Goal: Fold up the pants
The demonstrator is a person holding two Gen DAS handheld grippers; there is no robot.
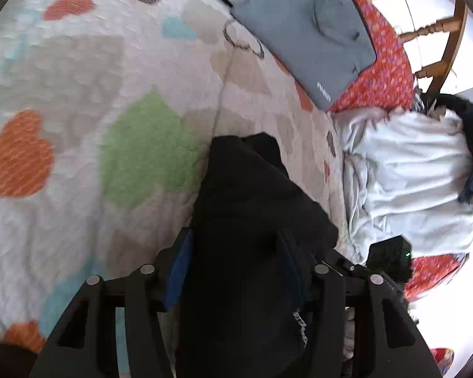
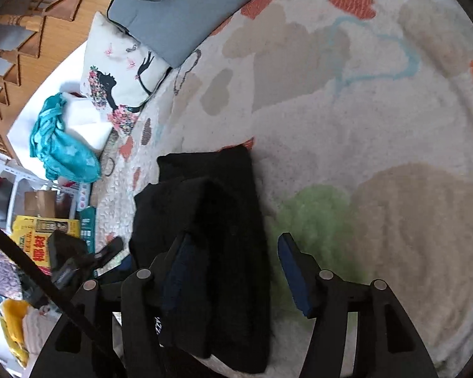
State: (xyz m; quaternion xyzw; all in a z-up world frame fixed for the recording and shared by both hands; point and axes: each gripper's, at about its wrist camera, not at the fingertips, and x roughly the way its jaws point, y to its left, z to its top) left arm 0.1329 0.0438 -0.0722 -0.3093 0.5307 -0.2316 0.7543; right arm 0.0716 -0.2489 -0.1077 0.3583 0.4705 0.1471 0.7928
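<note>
Black pants (image 1: pixel 252 208): bunched on heart-print blanket (image 1: pixel 78 126).
Left gripper (image 1: pixel 233 252): clenched on pants.
Right gripper (image 2: pixel 233 255): released, fabric between jaws.

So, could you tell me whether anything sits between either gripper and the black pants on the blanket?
Nothing visible does. The pants already fill the gap between the left gripper's fingers, and they lie against the right gripper's left finger on the heart blanket, the jaws wide apart.
</note>
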